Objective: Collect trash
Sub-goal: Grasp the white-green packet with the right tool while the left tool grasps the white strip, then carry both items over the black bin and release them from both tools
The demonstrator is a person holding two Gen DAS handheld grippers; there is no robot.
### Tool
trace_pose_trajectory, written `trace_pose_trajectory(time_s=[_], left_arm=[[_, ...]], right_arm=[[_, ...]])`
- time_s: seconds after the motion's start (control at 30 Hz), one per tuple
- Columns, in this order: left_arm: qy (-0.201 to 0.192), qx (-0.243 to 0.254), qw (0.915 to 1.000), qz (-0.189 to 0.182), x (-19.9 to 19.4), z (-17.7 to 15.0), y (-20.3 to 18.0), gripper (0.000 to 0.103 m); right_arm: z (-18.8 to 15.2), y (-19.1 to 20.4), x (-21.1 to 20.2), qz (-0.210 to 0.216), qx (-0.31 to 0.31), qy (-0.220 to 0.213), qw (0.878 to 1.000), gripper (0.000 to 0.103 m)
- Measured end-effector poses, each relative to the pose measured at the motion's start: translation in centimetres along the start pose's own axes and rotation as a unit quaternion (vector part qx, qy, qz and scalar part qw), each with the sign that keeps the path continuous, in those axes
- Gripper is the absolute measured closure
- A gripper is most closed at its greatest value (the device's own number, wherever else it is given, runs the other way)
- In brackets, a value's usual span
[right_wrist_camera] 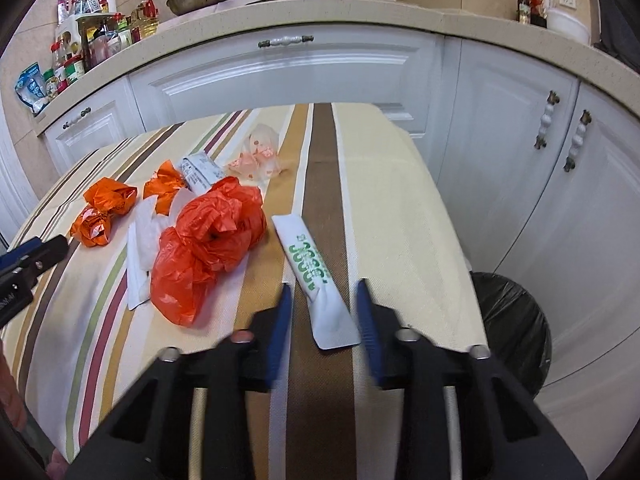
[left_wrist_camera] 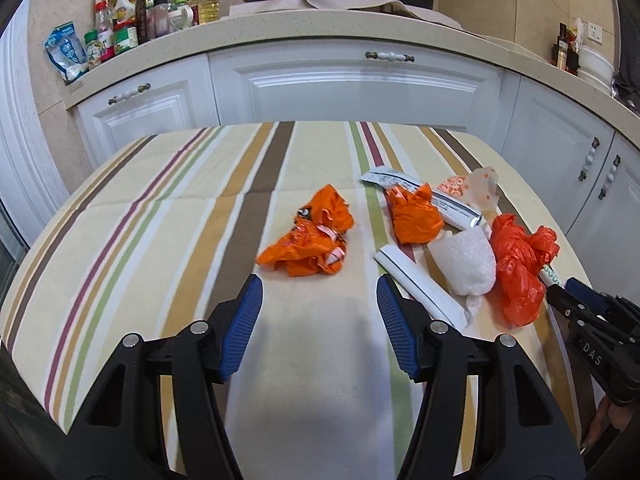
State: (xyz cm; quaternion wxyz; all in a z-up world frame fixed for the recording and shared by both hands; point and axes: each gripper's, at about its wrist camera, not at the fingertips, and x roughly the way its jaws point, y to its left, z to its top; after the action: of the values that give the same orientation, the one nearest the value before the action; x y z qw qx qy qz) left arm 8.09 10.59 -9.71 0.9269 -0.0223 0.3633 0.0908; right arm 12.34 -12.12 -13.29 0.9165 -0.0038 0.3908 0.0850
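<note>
White with green print, the sachet is lying lengthwise between the right gripper pads, which are standing apart, unclamped; the left gripper, also apart, is sitting farther off.

Striped fabric tablecloth: cream ground, bands of brown, mustard, white, green, maroon.
Crumpled red-orange plastic bag: on cloth, just left of broad brown band.
Long white paper sleeve: green lettering, lying on brown band.
Crumpled orange foil wrapper: silver glints, pink-white strip, left of bag.
Black bin liner: right of cloth edge.
Blue ribbed gripper pads: black frames.
</note>
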Motion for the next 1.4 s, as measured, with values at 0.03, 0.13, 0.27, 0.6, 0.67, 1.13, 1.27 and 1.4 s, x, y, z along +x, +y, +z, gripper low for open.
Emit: trace_pose_trajectory(time_s=[0.03,0.13,0.27,0.6,0.67,1.13,1.27,1.4], left_arm=[[0.002,0.000,1.0000,-0.003,0.1,0.0,-0.3,0.045],[0.007,0.001,0.9999,-0.010,0.5,0.0,-1.3,0.042],[0.015,0.005,0.9997,-0.018,1.1,0.2,-2.9,0.039],[0.059,0.019,0.9981,0.004,4.1,0.2,-5.7,0.037],[0.058,0.020,0.9981,0.005,4.2,0.4,-6.1,0.034],[0.064,0.008,0.9979,-0.002,4.3,-0.4,-5.1,0.044],[0.057,0.007,0.9981,-0.020,3.7,-0.9,-4.7,0.063],[0.050,0.010,0.9981,-0.035,3.5,-1.1,-4.7,0.082]], right_arm=[[-0.1,0.0,-0.1,0.004,0.000,-0.002,1.000,0.082],[-0.1,0.2,-0.4,0.010,-0.006,-0.009,1.000,0.083],[-0.3,0.1,-1.4,0.015,-0.007,-0.027,1.000,0.083],[-0.5,-1.5,-3.1,0.030,0.006,-0.043,0.999,0.083],[-0.4,-2.0,-3.3,0.031,0.011,-0.047,0.998,0.083],[-0.6,-3.5,-3.4,0.041,0.029,-0.053,0.997,0.083],[-0.9,-3.6,-3.5,0.040,0.032,-0.054,0.997,0.083],[-1.2,-3.6,-3.6,0.036,0.031,-0.060,0.997,0.083]])
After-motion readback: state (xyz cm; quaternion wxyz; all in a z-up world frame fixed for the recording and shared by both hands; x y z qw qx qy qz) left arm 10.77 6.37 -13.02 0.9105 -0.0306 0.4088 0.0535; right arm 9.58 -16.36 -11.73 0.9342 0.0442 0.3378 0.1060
